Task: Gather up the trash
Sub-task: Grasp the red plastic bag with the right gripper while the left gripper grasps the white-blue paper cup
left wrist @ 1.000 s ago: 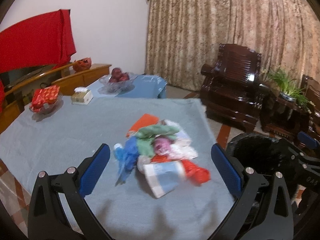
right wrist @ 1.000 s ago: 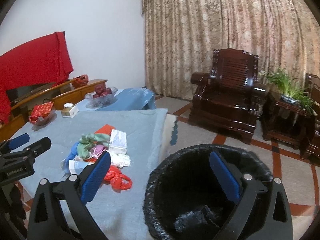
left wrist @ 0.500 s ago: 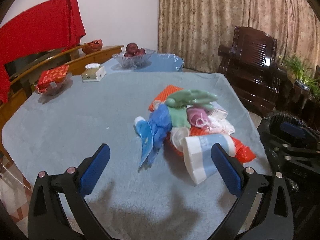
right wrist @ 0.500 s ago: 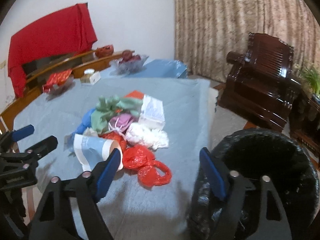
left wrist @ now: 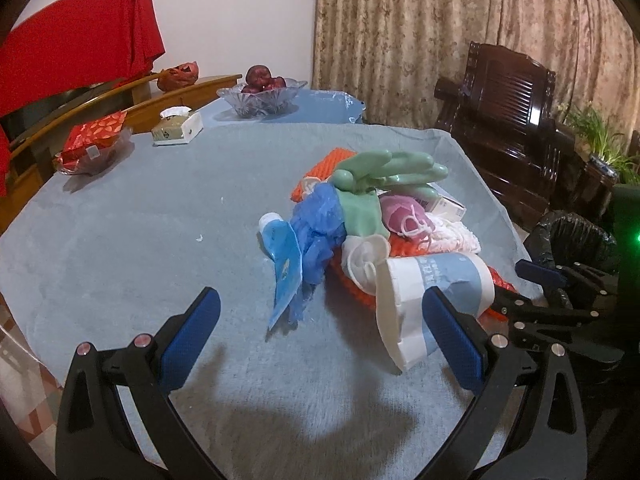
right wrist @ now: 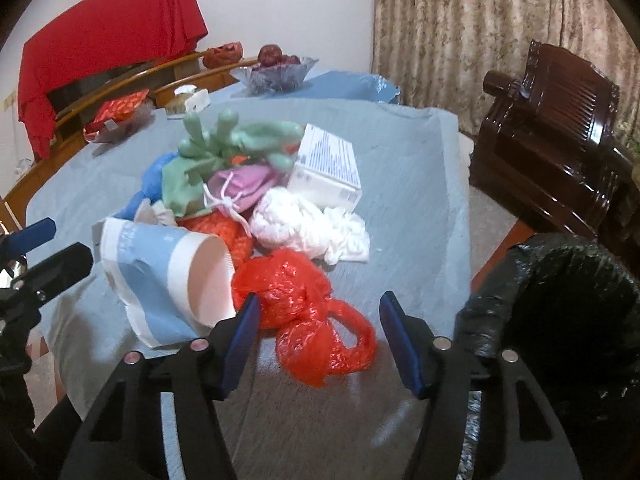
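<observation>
Your trash sits in one heap in the middle of the surface (left wrist: 120, 216), on its pale blue cloth. In the heap: a blue-and-white paper cup (right wrist: 168, 276) lying on its side with its mouth toward your right gripper, a crumpled red plastic bag (right wrist: 308, 312), a wad of white tissue (right wrist: 308, 228), a white carton (right wrist: 326, 170), green rubber gloves (left wrist: 384, 172), a pink mask (left wrist: 404, 214), a blue plastic wad (left wrist: 316, 228) and a blue tube (left wrist: 280, 252).

Your right gripper (right wrist: 318, 332) hangs low over the red plastic bag. Its jaws have just been closing, yet they stand apart with the bag between them and the pads do not press on it. Your left gripper (left wrist: 316, 344) is released, its jaws wide; the paper cup lies just beside its right finger (left wrist: 452, 340), and nothing is held.

The bin (right wrist: 568, 320) with its black liner stands off the surface's right edge; its inside is too dark to read. At the far end, a glass bowl (left wrist: 260, 98) holds dark red fruit, a second glass dish (left wrist: 92, 152) holds a red packet, and a tissue box (left wrist: 178, 126) stands between them.
</observation>
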The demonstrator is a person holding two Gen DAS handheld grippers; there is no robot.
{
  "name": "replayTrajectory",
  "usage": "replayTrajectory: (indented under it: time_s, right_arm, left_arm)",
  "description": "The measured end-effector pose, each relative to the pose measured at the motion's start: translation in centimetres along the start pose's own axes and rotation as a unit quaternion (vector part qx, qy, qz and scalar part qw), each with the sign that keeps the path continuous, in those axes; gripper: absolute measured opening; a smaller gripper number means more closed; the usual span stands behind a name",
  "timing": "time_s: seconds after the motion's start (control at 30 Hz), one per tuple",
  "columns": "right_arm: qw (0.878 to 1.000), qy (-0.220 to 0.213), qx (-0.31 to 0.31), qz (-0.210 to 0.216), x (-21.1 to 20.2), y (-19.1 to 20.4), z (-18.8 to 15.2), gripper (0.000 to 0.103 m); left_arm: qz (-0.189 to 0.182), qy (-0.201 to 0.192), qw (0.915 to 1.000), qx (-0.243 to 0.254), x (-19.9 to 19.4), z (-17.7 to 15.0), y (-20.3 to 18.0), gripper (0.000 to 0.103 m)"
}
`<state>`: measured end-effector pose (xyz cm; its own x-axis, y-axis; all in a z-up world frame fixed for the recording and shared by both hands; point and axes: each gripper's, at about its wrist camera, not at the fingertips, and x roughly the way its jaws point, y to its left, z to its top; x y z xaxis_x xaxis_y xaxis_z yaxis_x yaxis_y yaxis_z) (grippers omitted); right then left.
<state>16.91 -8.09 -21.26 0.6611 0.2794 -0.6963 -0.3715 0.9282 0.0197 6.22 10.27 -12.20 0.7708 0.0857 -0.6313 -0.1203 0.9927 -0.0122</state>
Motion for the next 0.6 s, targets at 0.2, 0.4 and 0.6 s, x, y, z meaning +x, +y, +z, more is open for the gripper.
replayTrajectory:
  time_s: [0.2, 0.4, 0.6]
  right_arm:
    - [0.999, 0.025, 0.002, 0.037, 1.4, -0.1, -0.3, 0.032]
    - [0.997, 0.030, 0.004, 0.065, 1.0, -0.1, -0.5, 0.016]
    - [0.998, 0.017, 0.011, 0.057, 0.0, -0.7, 0.1, 0.016]
  left_arm:
    - [-0.012, 0.005, 0.9999, -0.002, 0.4, 0.0, -0.3, 0.091]
    - [-0.043, 0.017, 0.9989, 0.008, 0.7, -0.5, -1.3, 0.081]
    - [-0.062, 0.019, 0.9978, 0.015, 0.5, -0.6, -2.5, 0.078]
